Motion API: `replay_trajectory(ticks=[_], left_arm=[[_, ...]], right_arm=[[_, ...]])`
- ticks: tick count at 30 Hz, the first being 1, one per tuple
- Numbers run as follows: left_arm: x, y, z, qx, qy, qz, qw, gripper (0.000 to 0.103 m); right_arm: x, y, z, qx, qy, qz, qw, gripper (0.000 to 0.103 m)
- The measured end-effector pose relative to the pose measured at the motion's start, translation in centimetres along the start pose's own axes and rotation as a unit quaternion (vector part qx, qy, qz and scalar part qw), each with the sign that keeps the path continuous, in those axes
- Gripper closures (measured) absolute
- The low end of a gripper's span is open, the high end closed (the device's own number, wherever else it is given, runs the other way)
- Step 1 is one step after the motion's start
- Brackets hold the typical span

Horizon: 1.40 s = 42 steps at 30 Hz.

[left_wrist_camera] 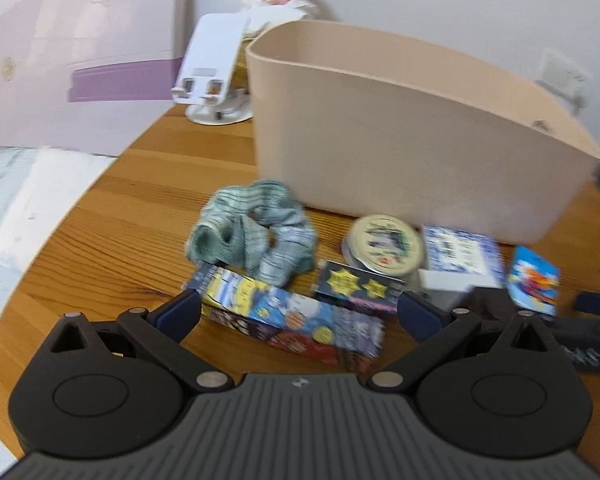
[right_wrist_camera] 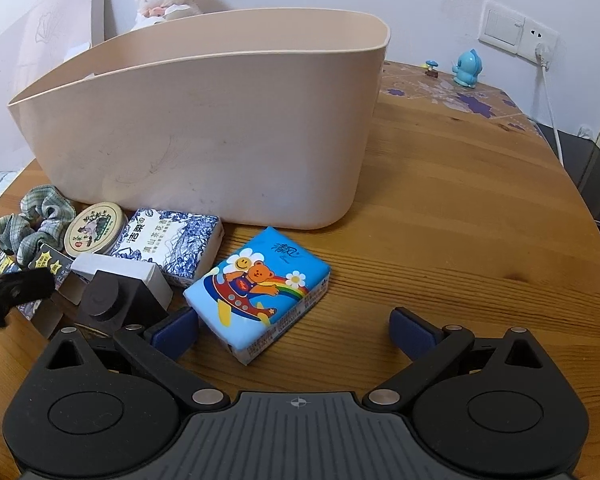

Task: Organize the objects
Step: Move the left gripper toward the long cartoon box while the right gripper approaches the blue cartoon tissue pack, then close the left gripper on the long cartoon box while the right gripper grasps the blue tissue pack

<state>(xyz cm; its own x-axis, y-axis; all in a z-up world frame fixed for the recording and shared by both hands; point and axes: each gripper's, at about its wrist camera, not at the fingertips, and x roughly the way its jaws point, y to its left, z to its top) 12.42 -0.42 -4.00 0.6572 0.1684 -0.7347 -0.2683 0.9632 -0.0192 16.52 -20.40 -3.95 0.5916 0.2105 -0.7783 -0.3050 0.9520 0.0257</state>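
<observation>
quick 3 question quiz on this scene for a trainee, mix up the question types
1. True or false: the blue tissue pack with the bear print lies inside the beige bin.
2. Multiple choice: what lies between the open fingers of the left gripper? A) the green scrunchie B) the long colourful box C) the round tin
3. Fill in: the right gripper is ____ (open or shut).

Key:
1. False; it lies on the wooden table in front of the bin.
2. B
3. open
</observation>
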Motion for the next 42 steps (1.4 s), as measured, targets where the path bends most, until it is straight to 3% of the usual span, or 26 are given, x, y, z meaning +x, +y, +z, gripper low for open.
replay_trajectory(ticks=[5, 16, 22, 29, 36, 38, 40, 42], left_arm=[[-0.1, 0.4, 0.2, -0.015, 0.003, 0.016, 0.9998, 0.0], [-1.3, 1.8, -1.1, -0.019, 0.01, -0.026, 0.9994, 0.0], [-0.3, 1.5, -1.5, 0.006, 0.045, 0.028, 0.9986, 0.0], [-0.6, 4.3, -1.9, -0.035, 0.053, 0.021, 0.9977, 0.0], [-0.5, 4.9, -1.5, -0.059, 0.046, 0.019, 0.997, 0.0], [-0.5, 4.7, -1.5, -0.055, 0.041, 0.023, 0.9974, 0.004], [-0.6, 4.6, -1.4, -0.045, 0.031, 0.035, 0.9979, 0.021], [-0.7, 4.7, -1.4, -0.044, 0.025, 0.036, 0.9981, 0.028]], right_arm=[[-0.2, -0.1, -0.2, 0.003, 0.002, 0.0, 1.0, 0.0], [-0.5, -0.4, -0.6, 0.01, 0.0, -0.009, 1.0, 0.0], [-0.7, -0.5, -0.5, 0.011, 0.003, -0.004, 1.0, 0.0], [-0.3, -0.4, -0.1, 0.029, -0.012, 0.011, 0.999, 0.0], [1.1, 1.1, 0.8, 0.017, -0.019, -0.024, 0.999, 0.0], [1.2, 1.4, 0.9, 0.018, -0.024, -0.025, 0.999, 0.0], [1.4, 1.5, 1.0, 0.016, -0.027, -0.022, 0.999, 0.0], [1.5, 1.4, 1.2, 0.004, -0.025, -0.014, 1.0, 0.0]])
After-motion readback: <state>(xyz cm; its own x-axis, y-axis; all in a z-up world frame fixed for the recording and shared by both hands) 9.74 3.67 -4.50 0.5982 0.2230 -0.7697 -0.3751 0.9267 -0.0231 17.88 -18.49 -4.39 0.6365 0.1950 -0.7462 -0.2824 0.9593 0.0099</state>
